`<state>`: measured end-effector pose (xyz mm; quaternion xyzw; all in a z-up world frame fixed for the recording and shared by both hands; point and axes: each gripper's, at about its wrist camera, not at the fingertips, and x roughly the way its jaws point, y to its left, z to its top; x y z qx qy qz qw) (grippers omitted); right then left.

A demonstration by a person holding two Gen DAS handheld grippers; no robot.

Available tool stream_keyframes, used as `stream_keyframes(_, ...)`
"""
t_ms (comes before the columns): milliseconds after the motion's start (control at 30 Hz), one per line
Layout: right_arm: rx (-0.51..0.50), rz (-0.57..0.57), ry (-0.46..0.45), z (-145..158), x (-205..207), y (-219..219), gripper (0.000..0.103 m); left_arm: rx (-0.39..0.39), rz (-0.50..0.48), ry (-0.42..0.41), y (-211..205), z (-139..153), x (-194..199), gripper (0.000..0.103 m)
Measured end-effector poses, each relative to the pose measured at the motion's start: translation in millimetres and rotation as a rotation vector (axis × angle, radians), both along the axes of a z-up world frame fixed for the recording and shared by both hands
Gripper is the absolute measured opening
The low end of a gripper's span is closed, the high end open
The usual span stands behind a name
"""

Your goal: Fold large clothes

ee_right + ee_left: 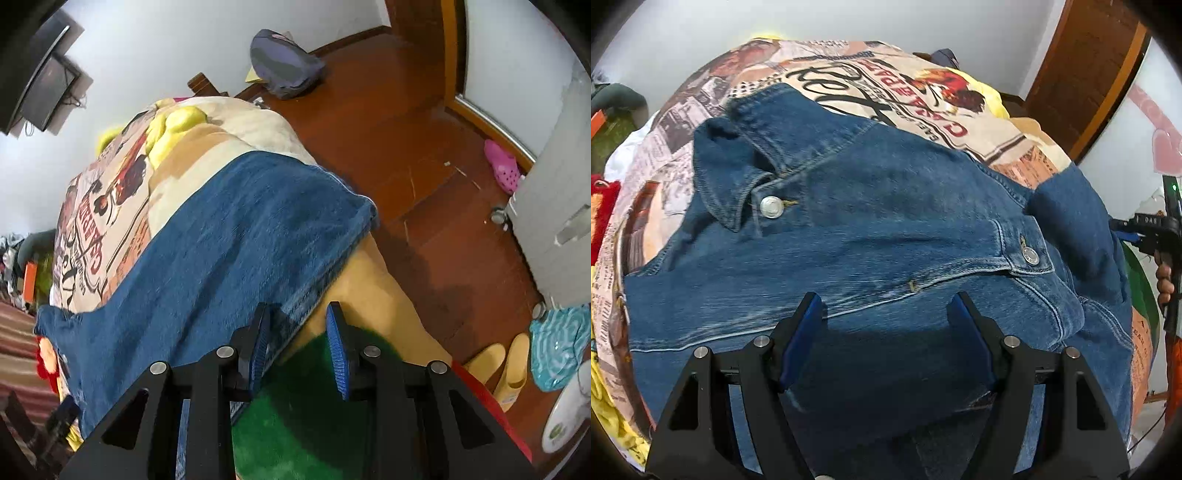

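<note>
I take the denim jacket (871,229) as my landmark. It lies spread on the printed blanket (849,77) of the bed, front side up, with the collar (738,162) toward the far left and one sleeve (229,251) stretched across the blanket to the bed edge.

My left gripper (886,306) hovers over the lower front panel of the jacket, its jaws wide apart and holding nothing. My right gripper (299,314) is at the near border of the sleeve, also parted and empty; one blue pad (258,350) is over the denim, the other is beside it over the green cloth (303,424).

I judge that the step now is to take the sleeve and fold it inward over the body. To do it well, I should bring one finger under the sleeve border, so that I pinch only denim and not the blanket below. The left gripper could press or hold the panel, so the jacket does not slide.

The cuff end of the sleeve lies near the bed edge, above the wooden floor (406,147), so it may slip down if I pull outward. Toward the collar there is open blanket, enough room for the fold.
</note>
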<state>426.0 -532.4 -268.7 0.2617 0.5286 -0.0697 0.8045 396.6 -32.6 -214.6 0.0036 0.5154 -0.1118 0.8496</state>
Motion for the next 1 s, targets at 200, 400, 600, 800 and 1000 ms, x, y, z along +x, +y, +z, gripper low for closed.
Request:
stream_keyframes(200,0.023,0.000,-0.002,-6.2,2.9,-3.9,0.028,-0.006,-0.008,0.010,-7.3,-8.8,2.4,0.072)
stream_keyframes(400,0.036,-0.058,-0.039,-11.0,10.8,-5.1,0.027,-0.019,0.000,0.010,-6.2,-6.6,2.3,0.072)
stream_keyframes(600,-0.026,-0.040,-0.115,6.3,12.6,11.2,0.007,-0.008,0.023,-0.014,6.1,3.9,-6.8,0.072)
stream_keyframes(800,-0.058,0.028,-0.257,66.1,5.9,40.9,0.005,-0.003,0.057,-0.078,25.3,29.8,-20.1,0.072)
stream_keyframes(1000,-0.057,0.183,-0.424,142.7,-10.2,104.1,0.005,-0.006,0.088,-0.163,44.7,60.9,-38.5,0.072)
